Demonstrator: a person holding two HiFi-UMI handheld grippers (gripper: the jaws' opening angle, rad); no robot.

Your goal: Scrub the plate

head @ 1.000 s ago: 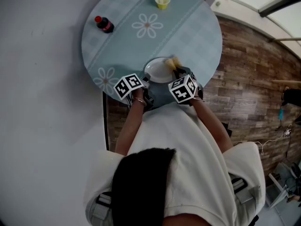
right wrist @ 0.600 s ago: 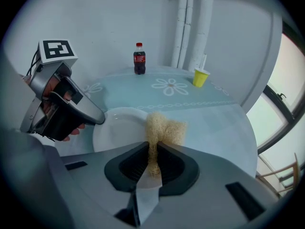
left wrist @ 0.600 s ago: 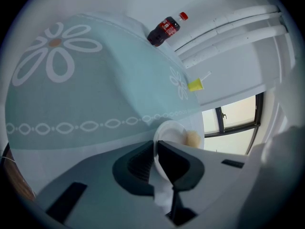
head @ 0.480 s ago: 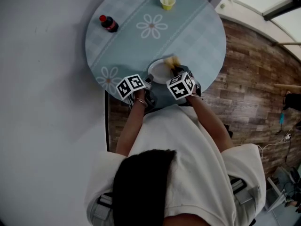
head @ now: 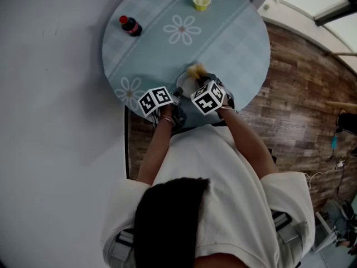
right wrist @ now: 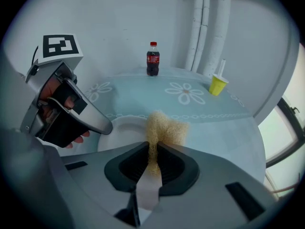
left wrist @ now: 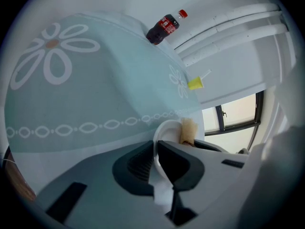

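Observation:
A white plate (head: 184, 81) lies near the front edge of the round table, mostly hidden in the head view by the grippers. My left gripper (left wrist: 155, 149) is shut on the plate's near rim (left wrist: 167, 129). In the right gripper view its jaw tips (right wrist: 101, 126) rest at the plate's left side (right wrist: 123, 129). My right gripper (right wrist: 153, 149) is shut on a tan scouring pad (right wrist: 165, 128). The pad's tuft sticks out past the jaws and sits over the plate's far part (head: 195, 70). The tuft also shows beyond the plate in the left gripper view (left wrist: 188, 130).
The table wears a pale blue cloth with white daisies (head: 228, 43). A cola bottle with a red cap (head: 130, 25) stands at the far left, and a yellow cup with a straw (head: 201, 1) at the far edge. The table's front edge lies right by the person, with wooden flooring to the right.
My right gripper has slid left across the plate with the scouring pad in it, and its cube has rolled a little. The left gripper has kept its hold on the rim.

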